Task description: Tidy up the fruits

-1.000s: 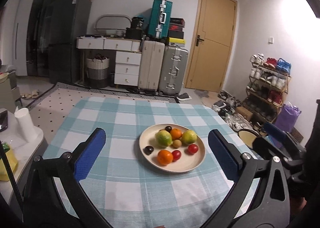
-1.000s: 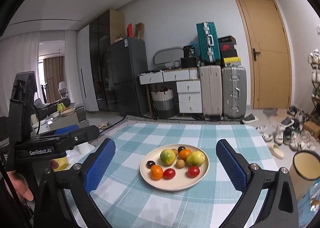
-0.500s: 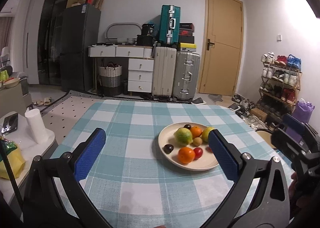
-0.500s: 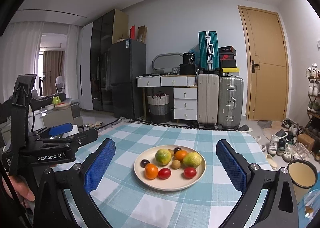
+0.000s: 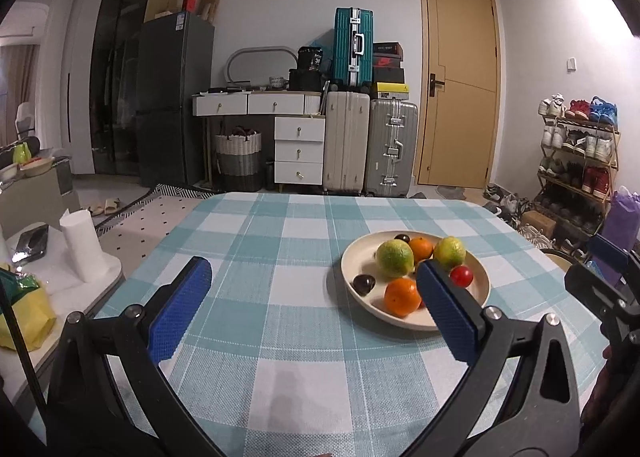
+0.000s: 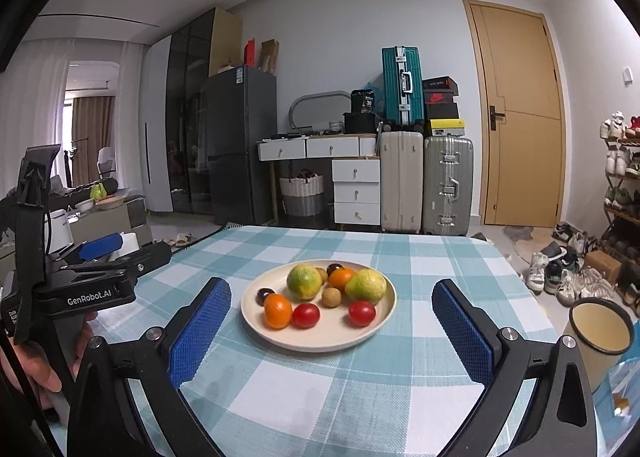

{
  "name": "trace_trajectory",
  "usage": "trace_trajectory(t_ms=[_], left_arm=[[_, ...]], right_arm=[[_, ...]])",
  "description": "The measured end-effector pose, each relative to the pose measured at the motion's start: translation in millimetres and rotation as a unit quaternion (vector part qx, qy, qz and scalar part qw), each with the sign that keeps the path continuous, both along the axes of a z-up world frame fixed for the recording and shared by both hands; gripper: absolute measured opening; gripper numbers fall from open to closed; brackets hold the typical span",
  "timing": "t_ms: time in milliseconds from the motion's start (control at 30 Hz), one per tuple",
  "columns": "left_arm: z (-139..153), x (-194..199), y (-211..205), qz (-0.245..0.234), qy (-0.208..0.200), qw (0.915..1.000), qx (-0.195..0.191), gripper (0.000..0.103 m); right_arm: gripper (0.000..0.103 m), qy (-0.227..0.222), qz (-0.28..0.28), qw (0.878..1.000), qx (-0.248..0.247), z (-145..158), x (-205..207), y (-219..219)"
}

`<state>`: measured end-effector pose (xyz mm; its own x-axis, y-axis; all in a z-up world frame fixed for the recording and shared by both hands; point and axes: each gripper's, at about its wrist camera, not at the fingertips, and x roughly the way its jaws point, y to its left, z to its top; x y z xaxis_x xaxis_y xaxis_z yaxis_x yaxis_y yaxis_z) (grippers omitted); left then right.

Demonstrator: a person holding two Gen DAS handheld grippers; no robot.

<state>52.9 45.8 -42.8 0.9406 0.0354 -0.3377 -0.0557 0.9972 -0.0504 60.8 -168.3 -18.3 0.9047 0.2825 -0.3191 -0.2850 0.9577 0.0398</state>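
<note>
All the fruits [image 6: 320, 293] lie gathered on the plate [image 6: 384, 321] — sorted or awaiting sorting — with the left gripper [image 5: 316, 305] and right gripper [image 6: 332, 325] hovering near it, fingers apart, empty.

Pretty lived-in room tbh. The back wall [image 6: 332, 29] was plain white, with a tan wooden door [image 6: 520, 117] on the right and a tall dark fridge [image 6: 240, 145] on the left next to dark glossy wardrobes [image 6: 188, 117]. Between them sat a white desk with drawers [image 6: 344, 177], a woven basket [image 6: 302, 189] tucked under it, and two upright suitcases, one cream [image 6: 401, 187] and one silver [image 6: 448, 185], with a teal suitcase [image 6: 401, 85] and shoe boxes [image 6: 440, 101] stacked on top. A shoe rack [image 5: 576, 169] stood along the right wall, and loose sneakers [image 6: 568, 269] were scattered on the floor. Curtains [image 6: 90, 125] hung in the next room, far left.
</note>
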Motion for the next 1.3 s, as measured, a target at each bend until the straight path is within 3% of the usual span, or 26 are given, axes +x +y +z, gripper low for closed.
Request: trace_trajectory(t_ms=[433,633,1300], left_arm=[[-20,8,-2,0.004,-0.007,0.9999,0.009,0.102],[-15,0,-8,-0.003,-0.017,0.9996,0.024,0.102],[-15,1,-4,-0.005,-0.015,0.9996,0.022,0.102]], right_arm=[[0.103,0.020,0.007,1.000,-0.020,-12,8,6],[0.103,0.021,0.008,1.000,-0.022,-13,9,5],[0.103,0.019,0.015,0.999,-0.022,-14,11,7]])
